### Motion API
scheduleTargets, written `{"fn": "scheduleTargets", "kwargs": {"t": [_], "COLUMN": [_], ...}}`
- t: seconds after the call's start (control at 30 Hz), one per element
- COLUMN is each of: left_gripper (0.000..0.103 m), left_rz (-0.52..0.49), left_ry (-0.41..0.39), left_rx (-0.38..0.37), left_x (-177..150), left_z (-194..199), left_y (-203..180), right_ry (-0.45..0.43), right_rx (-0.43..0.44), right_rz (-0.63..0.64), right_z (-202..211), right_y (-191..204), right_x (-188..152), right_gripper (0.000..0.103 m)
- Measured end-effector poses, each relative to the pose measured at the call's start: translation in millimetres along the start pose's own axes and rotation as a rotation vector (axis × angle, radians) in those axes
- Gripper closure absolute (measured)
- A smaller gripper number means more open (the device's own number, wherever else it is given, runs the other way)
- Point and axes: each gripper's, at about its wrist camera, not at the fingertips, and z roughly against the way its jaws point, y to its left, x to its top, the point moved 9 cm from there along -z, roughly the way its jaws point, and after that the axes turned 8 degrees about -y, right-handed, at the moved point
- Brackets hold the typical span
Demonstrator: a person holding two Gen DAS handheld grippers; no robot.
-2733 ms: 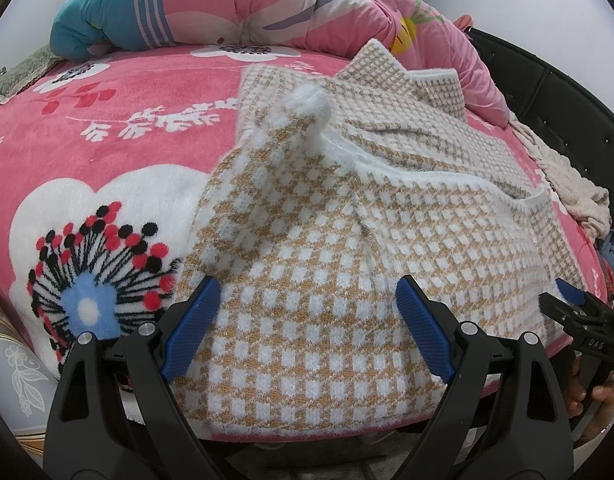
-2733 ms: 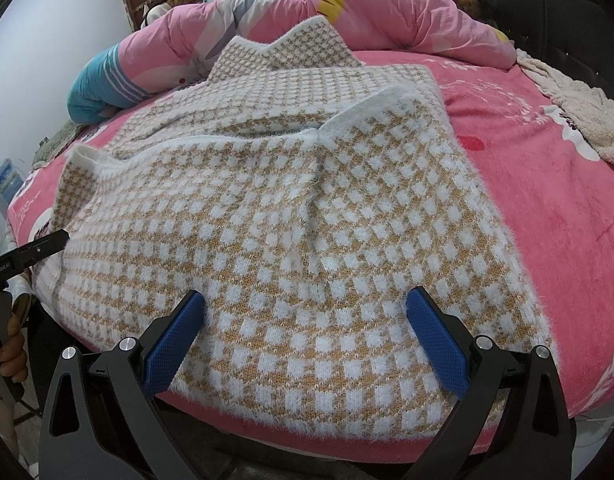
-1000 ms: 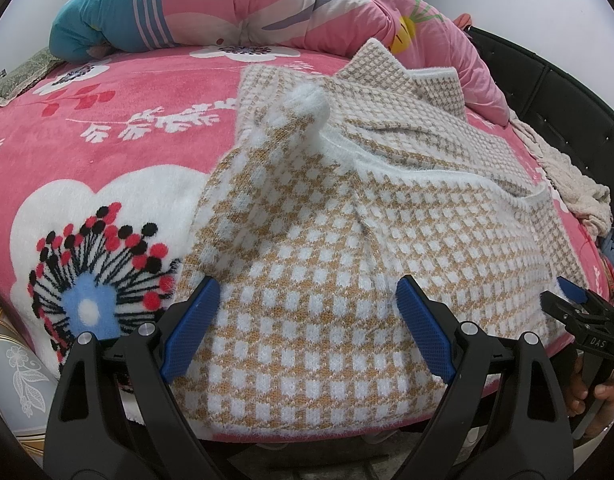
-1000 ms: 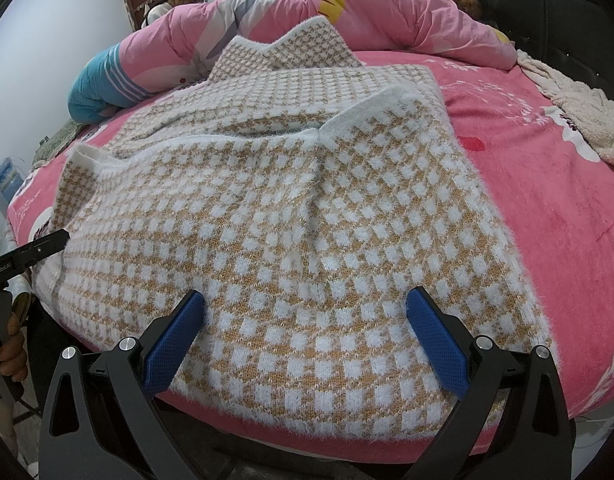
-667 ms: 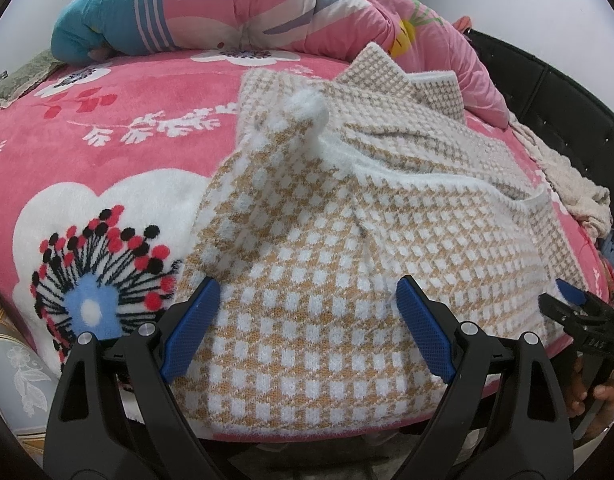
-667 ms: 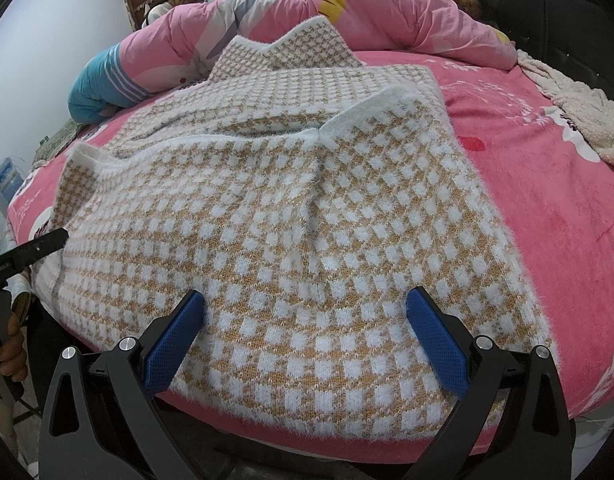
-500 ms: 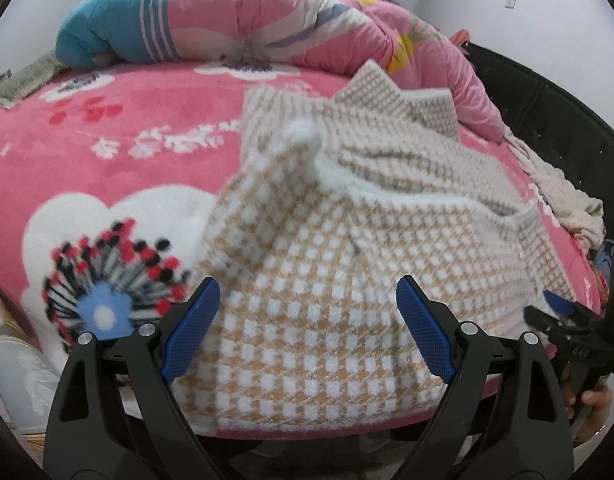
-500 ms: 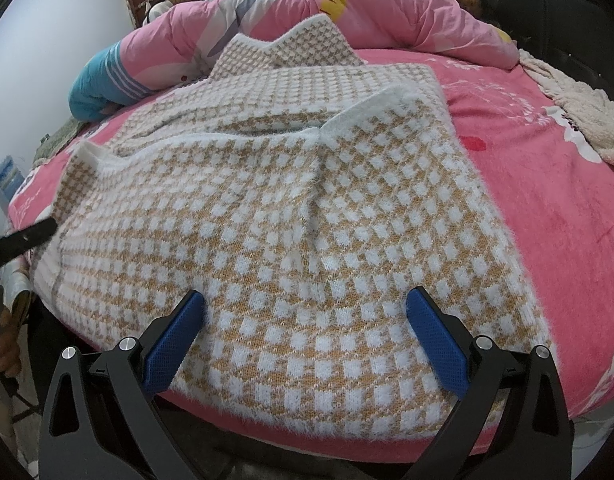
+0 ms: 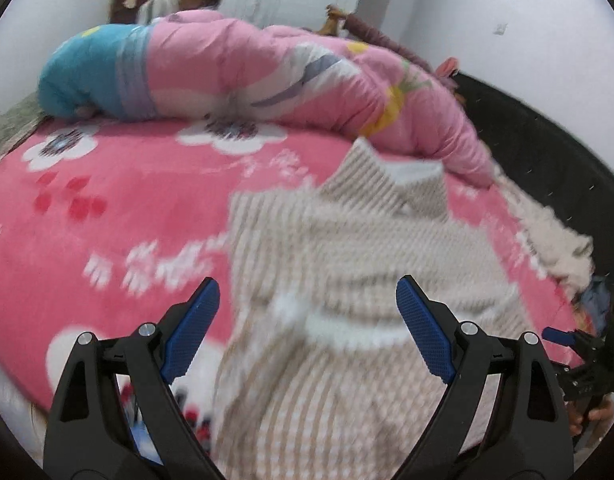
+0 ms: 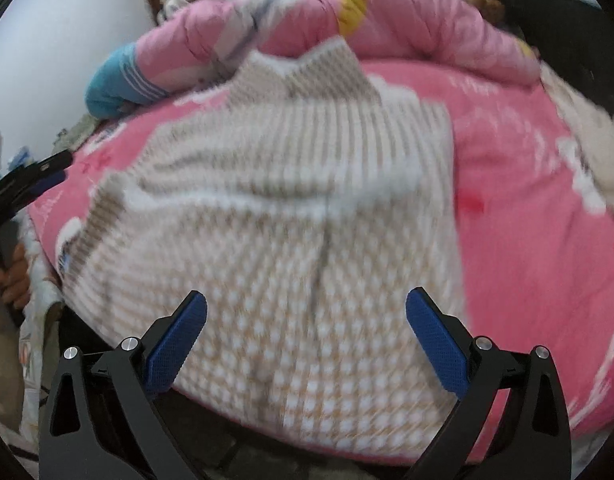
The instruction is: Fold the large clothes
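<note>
left wrist view: blurred; left tool (image 9: 307, 322) jaws apart, empty, above the checked sweater (image 9: 347, 280) lying on the pink bed (image 9: 107, 220). right wrist view: right tool (image 10: 307, 338) jaws apart over the sweater's hem, weave smeared.

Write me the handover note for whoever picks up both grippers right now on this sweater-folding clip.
Left gripper: open, empty, above the sweater's near left part.
Right gripper: open, empty, above the sweater's near hem.
Sweater: tan-and-white check knit, lying on the pink floral bedspread, collar toward the rolled quilt. Both sleeves look already folded in across the body; the frames are blurred, so check that.
Left to do: likely grip the hem corners and fold the bottom up toward the collar, then tidy.
</note>
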Motion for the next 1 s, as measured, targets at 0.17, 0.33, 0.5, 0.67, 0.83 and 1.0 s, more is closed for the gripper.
{"fn": "scheduleTargets", "kwargs": {"t": [0.17,0.33,0.5,0.67,0.83,1.0], "left_gripper": [0.017,0.017,0.017,0.018,0.049,0.068], "left_rz": [-0.008,-0.052,-0.104,-0.180,-0.244,-0.286], "left_ry": [0.047,0.099,0.170,0.228,0.273,0.269], "left_rx": [-0.104,-0.122,-0.089,0.068,0.145,0.083], "left_x": [49,94,115,106,95,94], "left_z": [-51,-125,-213,-282,-309,-286], "left_y": [-24,-52,-87,-85,-74,-82], "right_ry": [-0.035,-0.035,0.022,0.090,0.156,0.155], "right_rx": [0.061,0.106,0.133,0.145,0.087,0.105], "right_rz": [0.033,-0.002,-0.161,-0.258,-0.239,-0.192], "right_z": [-11,-62,-142,-206,-239,-217], "right_y": [-6,-23,-54,-70,-77,-74], "right_x": [80,156,211,228,226,211], "right_gripper": [0.006,0.006,0.006,0.007,0.029,0.054]}}
